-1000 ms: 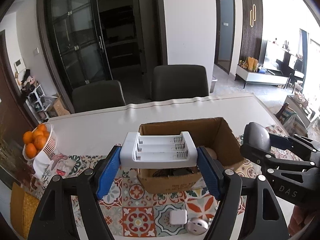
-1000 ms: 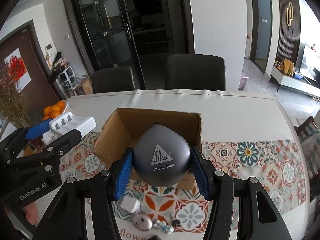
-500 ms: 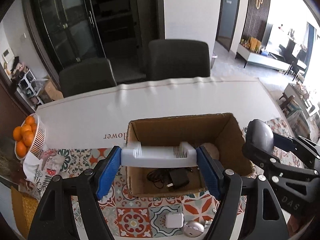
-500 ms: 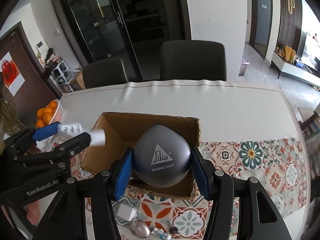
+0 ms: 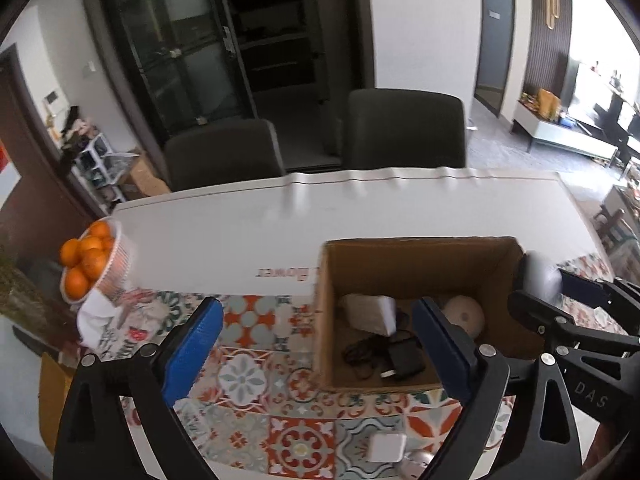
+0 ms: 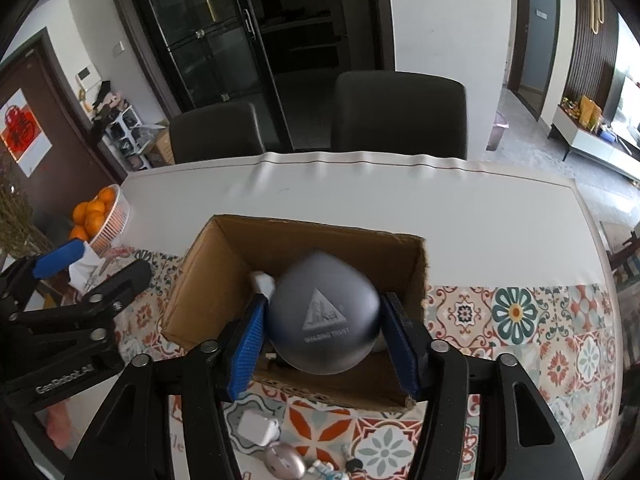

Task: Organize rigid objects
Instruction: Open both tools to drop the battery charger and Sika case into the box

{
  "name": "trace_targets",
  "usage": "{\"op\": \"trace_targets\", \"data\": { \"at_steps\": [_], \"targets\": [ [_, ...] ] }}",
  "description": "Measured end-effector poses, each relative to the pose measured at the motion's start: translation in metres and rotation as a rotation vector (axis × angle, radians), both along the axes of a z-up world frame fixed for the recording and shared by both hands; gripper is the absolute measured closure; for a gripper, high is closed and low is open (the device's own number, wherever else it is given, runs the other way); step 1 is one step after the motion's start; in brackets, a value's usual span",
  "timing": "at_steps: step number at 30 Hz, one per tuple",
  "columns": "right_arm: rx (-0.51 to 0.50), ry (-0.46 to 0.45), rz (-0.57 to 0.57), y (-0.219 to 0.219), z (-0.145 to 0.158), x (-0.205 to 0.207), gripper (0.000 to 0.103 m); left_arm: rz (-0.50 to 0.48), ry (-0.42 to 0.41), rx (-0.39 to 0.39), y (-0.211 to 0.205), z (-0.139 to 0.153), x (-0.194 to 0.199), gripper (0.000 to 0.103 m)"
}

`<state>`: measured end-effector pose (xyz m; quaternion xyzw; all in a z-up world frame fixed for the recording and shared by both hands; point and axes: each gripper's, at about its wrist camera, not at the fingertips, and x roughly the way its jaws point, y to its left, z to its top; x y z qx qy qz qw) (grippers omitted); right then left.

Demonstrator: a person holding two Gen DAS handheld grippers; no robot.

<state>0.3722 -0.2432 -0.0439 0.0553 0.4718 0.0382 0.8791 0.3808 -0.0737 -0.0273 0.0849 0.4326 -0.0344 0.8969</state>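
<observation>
Two releases under way over the cardboard box [image 5: 404,264]. Left hand-held gripper [image 5: 316,344]: jaws opening, nothing between them; the white battery charger [image 5: 372,314] it carried a second ago now lies inside the box beside a black adapter [image 5: 402,362]. Right hand-held gripper [image 6: 324,344]: jaws opening, grey rounded case [image 6: 322,316] blurred between the pads, apparently dropping in. White plug [image 6: 258,428] and mouse [image 6: 284,460] remain on the surface.

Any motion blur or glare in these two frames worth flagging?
Left wrist view: the white charger dropping into the cardboard box is smeared, the grey case at the right is blurred, and the bright room at far right is blown out. Right wrist view: the grey case and its logo are soft; both views bend at the edges.
</observation>
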Motion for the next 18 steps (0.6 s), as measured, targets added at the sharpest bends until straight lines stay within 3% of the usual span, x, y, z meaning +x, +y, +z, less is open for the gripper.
{"op": "trace_targets", "data": {
  "at_steps": [1, 3, 18],
  "targets": [
    [-0.008, -0.006, 0.001, 0.003, 0.001, 0.000, 0.030, 0.009, -0.005, 0.002, 0.004, 0.001, -0.001, 0.006],
    [-0.026, -0.022, -0.004, 0.007, 0.005, -0.001, 0.027, 0.024, -0.013, 0.003, 0.011, 0.002, -0.004, 0.005],
    [-0.076, -0.082, -0.057, 0.016, 0.025, -0.063, 0.025, 0.040, -0.117, 0.012, 0.025, 0.016, -0.058, 0.000]
  ]
}}
